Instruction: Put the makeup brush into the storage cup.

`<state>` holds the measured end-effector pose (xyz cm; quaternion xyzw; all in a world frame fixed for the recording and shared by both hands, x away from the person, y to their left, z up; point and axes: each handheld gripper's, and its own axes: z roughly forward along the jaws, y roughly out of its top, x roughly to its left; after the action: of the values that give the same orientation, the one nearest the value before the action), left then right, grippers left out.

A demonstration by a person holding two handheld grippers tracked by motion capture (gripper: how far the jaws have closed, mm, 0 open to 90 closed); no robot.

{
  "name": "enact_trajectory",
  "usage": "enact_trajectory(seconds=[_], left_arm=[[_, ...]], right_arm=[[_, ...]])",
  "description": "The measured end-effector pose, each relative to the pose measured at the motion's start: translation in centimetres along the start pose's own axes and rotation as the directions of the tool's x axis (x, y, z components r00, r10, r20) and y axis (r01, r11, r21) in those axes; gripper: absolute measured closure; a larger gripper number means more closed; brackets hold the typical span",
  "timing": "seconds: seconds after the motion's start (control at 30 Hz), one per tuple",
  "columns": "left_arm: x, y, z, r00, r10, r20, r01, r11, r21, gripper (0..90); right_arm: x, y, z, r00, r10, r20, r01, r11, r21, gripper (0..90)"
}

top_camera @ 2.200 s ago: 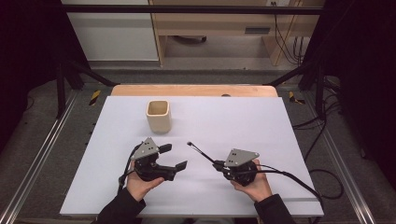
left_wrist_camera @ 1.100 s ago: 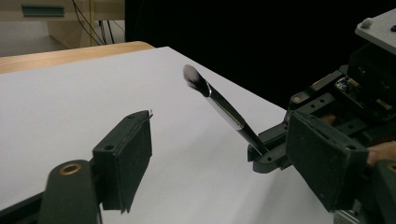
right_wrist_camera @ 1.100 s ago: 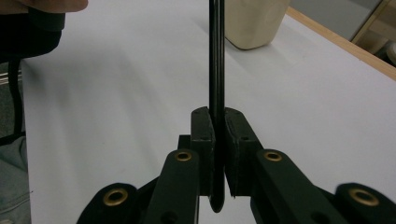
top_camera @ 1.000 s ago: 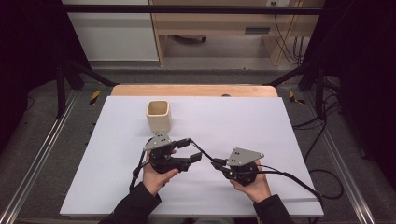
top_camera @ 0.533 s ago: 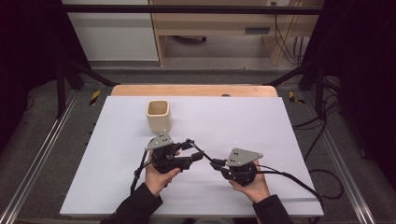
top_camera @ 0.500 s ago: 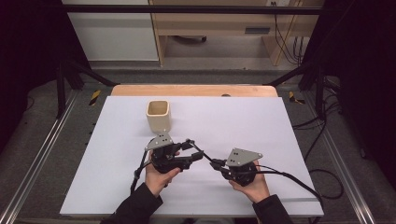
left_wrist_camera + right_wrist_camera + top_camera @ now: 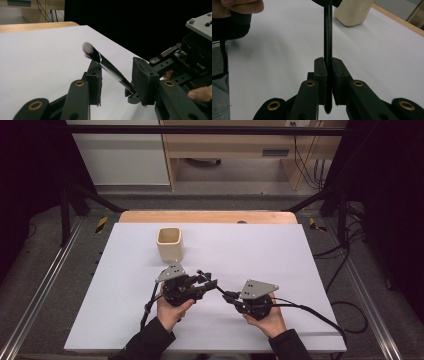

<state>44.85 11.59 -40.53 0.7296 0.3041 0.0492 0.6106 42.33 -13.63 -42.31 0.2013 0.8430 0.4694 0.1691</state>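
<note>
On the white table (image 7: pixel 300 250) we saw the cream cup (image 7: pixel 170 243) standing upright at about eleven o'clock from the left gripper (image 7: pixel 206 281), near it but apart.

The left gripper lay low over the table, its jaws pointing toward three o'clock in the high view. Those jaws had just been closing, and the brush (image 7: pixel 105 65) ran between them. In the left gripper view one pad (image 7: pixel 96 81) seemed to touch the handle just under the metal ferrule, while the other pad (image 7: pixel 143 82) stood a little clear of it, so we called it a loose bracket and not yet a pinch. The dark, white-tipped bristles (image 7: pixel 89 50) stuck out past the pads, at about eleven o'clock in that view.

The brush hung in the air between the two grippers, off the table.

The right gripper (image 7: pixel 226 296) pointed toward ten o'clock in the high view. In its own view its jaws were pressed together on the brush's black handle (image 7: pixel 327 45), near its rounded end.
</note>
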Motion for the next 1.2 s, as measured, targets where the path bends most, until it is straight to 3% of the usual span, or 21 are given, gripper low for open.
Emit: enact_trajectory(seconds=[0.33,0.63,1.2], left_arm=[[0.0,-0.1,-0.1,0.9998,-0.022,0.004,0.022,0.9997,-0.013,72.2],[-0.2,-0.1,-0.2,0.9994,-0.029,0.021,0.029,0.9993,-0.024,76.1],[-1.2,-0.1,-0.2,0.9982,-0.008,0.059,0.01,0.9993,-0.035,83.1]], right_arm=[[0.2,-0.1,0.3,1.0,0.003,-0.008,-0.003,1.0,-0.011,83.4],[0.3,-0.2,0.5,1.0,-0.002,-0.009,0.002,1.0,-0.015,83.4],[0.3,-0.4,0.8,0.9999,-0.012,-0.001,0.012,1.0,-0.014,81.8]])
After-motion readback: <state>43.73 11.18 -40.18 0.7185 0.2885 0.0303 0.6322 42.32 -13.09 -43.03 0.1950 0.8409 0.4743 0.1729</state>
